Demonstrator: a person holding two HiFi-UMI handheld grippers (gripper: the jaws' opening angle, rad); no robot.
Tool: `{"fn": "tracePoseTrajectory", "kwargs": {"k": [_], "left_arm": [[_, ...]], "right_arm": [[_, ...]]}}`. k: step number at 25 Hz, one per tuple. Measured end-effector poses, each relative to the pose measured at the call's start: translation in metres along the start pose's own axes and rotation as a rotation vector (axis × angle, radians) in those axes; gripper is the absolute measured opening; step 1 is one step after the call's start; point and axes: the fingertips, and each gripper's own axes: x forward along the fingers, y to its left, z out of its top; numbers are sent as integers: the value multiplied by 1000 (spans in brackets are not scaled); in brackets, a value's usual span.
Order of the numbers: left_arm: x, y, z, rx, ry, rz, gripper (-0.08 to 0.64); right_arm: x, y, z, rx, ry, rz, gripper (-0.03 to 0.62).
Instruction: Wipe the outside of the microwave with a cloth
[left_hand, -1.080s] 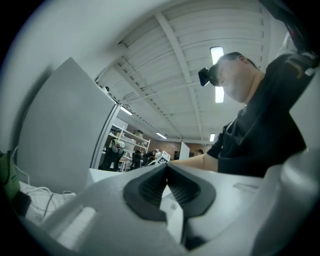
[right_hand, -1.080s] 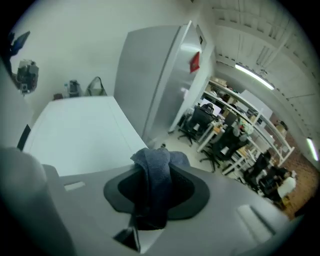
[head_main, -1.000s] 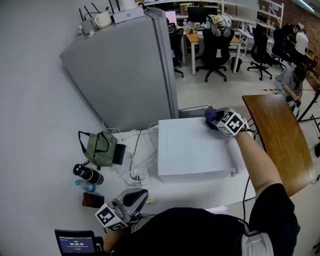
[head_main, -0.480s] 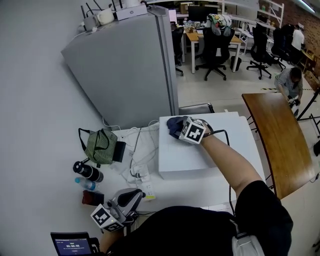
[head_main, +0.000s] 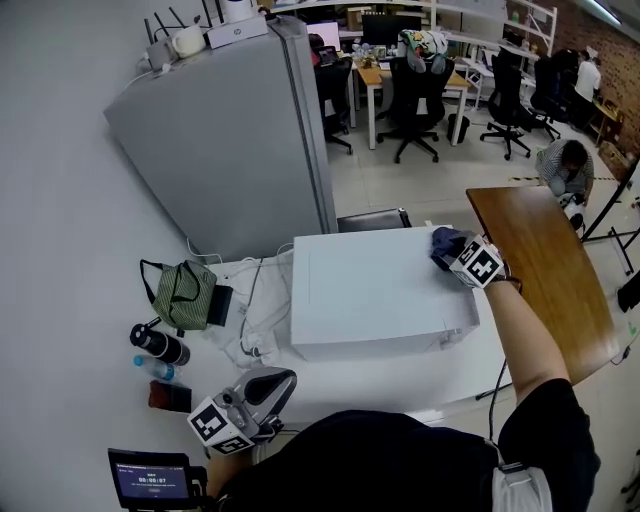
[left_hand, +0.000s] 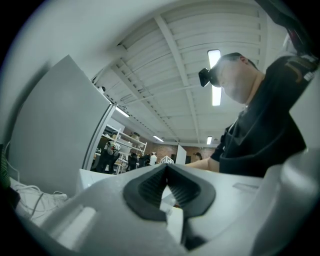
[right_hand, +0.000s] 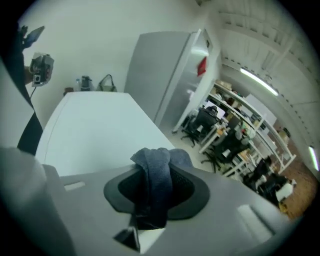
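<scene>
The white microwave (head_main: 370, 290) stands on the white table, its flat top (right_hand: 95, 125) facing up. My right gripper (head_main: 450, 250) is shut on a dark blue cloth (head_main: 444, 242), which rests on the top's far right corner. In the right gripper view the cloth (right_hand: 157, 175) is bunched between the black pads. My left gripper (head_main: 265, 392) hangs low at the table's near left edge, away from the microwave. Its black pads (left_hand: 150, 187) meet at the tips with nothing between them.
A tall grey refrigerator (head_main: 230, 150) stands behind the table. A green bag (head_main: 180, 295), a dark bottle (head_main: 155, 345), white cables (head_main: 250, 320) and a timer screen (head_main: 150, 480) lie left of the microwave. A brown wooden table (head_main: 545, 270) is at the right.
The right gripper has swept the cloth across the microwave top: far right corner, then the far left, now back at the far right corner. The left gripper stayed low.
</scene>
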Motion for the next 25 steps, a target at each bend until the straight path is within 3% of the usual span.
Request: {"fn": "tracePoseTrajectory", "kwargs": {"k": [2, 4, 6, 9, 11, 15, 22, 25], "left_arm": [[-14, 1, 4, 6, -5, 17, 5], [-34, 4, 10, 14, -16, 44, 5], [-55, 8, 14, 20, -25, 70, 5], [-84, 13, 12, 30, -11, 97, 5], [-93, 16, 11, 32, 5, 109, 5], [-79, 15, 9, 31, 13, 75, 5], [2, -21, 4, 18, -10, -59, 5], [21, -30, 1, 9, -19, -91, 5]], "right_arm": [[14, 56, 72, -77, -115, 94, 97], [32, 140, 158, -184, -236, 233, 97], [56, 222, 223, -291, -284, 356, 97], [86, 294, 264, -394, -254, 430, 97], [92, 302, 266, -401, -237, 422, 97], [76, 249, 220, -307, -220, 368, 95], [-26, 71, 0, -50, -63, 125, 95], [-54, 31, -48, -11, 12, 52, 95]]}}
